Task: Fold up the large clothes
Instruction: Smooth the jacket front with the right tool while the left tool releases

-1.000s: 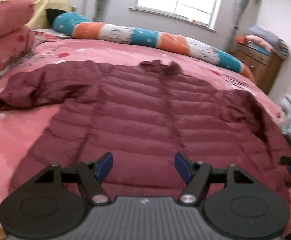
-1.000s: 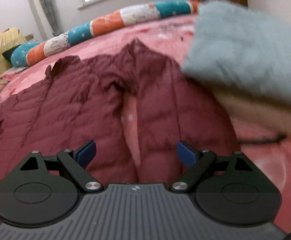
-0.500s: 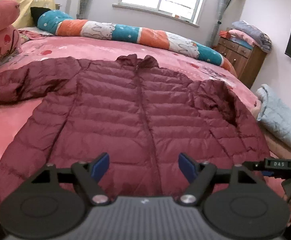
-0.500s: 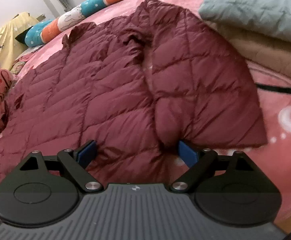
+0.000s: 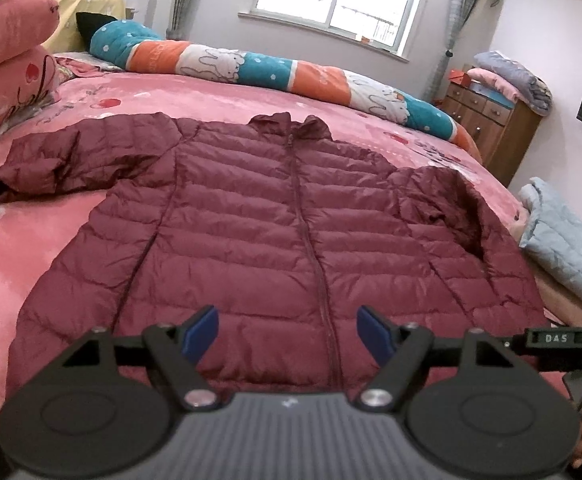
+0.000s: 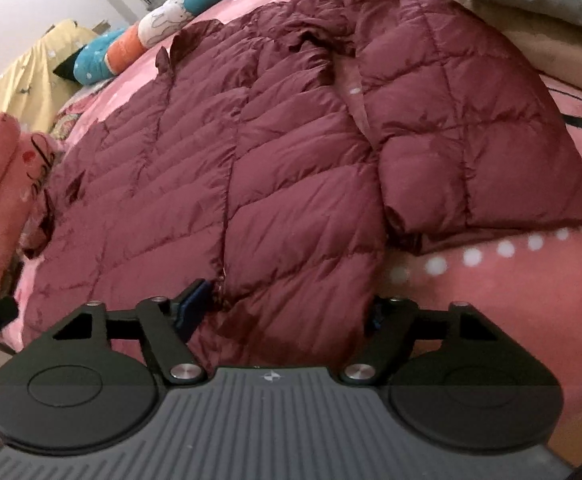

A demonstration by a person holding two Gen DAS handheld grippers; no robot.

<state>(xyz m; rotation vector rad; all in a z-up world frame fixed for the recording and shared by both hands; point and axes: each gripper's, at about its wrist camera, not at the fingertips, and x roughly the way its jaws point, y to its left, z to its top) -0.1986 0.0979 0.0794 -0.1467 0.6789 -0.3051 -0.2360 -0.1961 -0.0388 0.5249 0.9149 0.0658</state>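
A maroon puffer jacket (image 5: 275,216) lies zipped and front up on the pink bed (image 5: 211,100). One sleeve (image 5: 55,160) stretches out to the left; the other sleeve (image 6: 471,120) lies beside the body. My left gripper (image 5: 287,332) hovers open over the middle of the hem, nothing between its blue pads. My right gripper (image 6: 287,306) is down at the jacket's hem corner (image 6: 291,280), its jaws closing with the puffy fabric between them; one fingertip (image 6: 375,314) is half hidden by the cloth. Part of the right gripper (image 5: 563,340) shows in the left wrist view.
A long teal, orange and white bolster (image 5: 291,72) lies across the far side of the bed. Pink pillows (image 5: 7,64) are stacked at the left. A pale blue quilt (image 5: 567,232) lies at the right edge, a wooden dresser (image 5: 491,128) behind it.
My right gripper tipped downward and came in onto the jacket's hem corner, and its jaws narrowed around the fabric. The left gripper's view shifted a little and steadied over the hem.
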